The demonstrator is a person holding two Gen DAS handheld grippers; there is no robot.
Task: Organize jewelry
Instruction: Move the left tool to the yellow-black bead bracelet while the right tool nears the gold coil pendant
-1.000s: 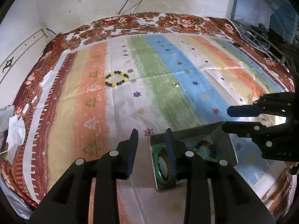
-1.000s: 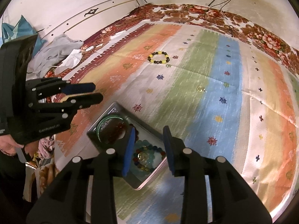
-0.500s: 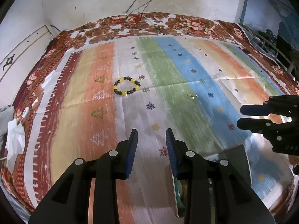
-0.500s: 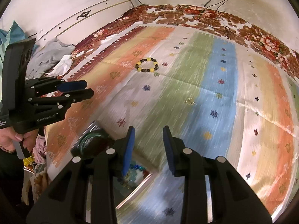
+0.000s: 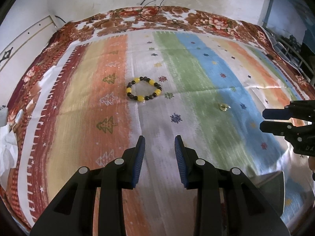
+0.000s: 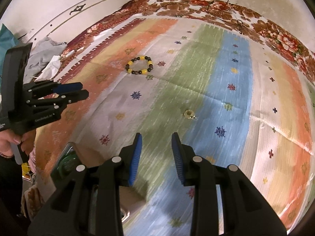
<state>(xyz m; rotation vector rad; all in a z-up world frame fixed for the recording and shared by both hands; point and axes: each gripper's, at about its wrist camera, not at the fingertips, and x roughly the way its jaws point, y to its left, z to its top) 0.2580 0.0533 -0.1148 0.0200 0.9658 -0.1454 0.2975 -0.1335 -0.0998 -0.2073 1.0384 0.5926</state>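
Note:
A bracelet of yellow and dark beads (image 5: 144, 88) (image 6: 139, 65) lies flat on the striped bedspread. A small gold ring (image 5: 223, 106) (image 6: 189, 114) rests to its right, on the edge between the green and blue stripes. My left gripper (image 5: 159, 137) (image 6: 85, 90) hovers open and empty, short of the bracelet. My right gripper (image 6: 155, 134) (image 5: 262, 120) is open too, holding nothing, just short of the ring. Behind both grippers sits the metal tray (image 6: 57, 169) (image 5: 275, 181), with a green bangle (image 6: 69, 162) showing in it.
Grey cloth and white tissue (image 6: 45, 49) are piled off the bed's left edge. Cables (image 5: 157, 4) hang down the far wall onto the floral border. A metal rack (image 5: 291, 49) stands at the right. A hand (image 6: 7, 143) grips the left tool's handle.
Both grippers have travelled forward over the bedspread, away from the tray. The bracelet and ring now look nearer, and the tray has slipped to the bottom edges of the views.

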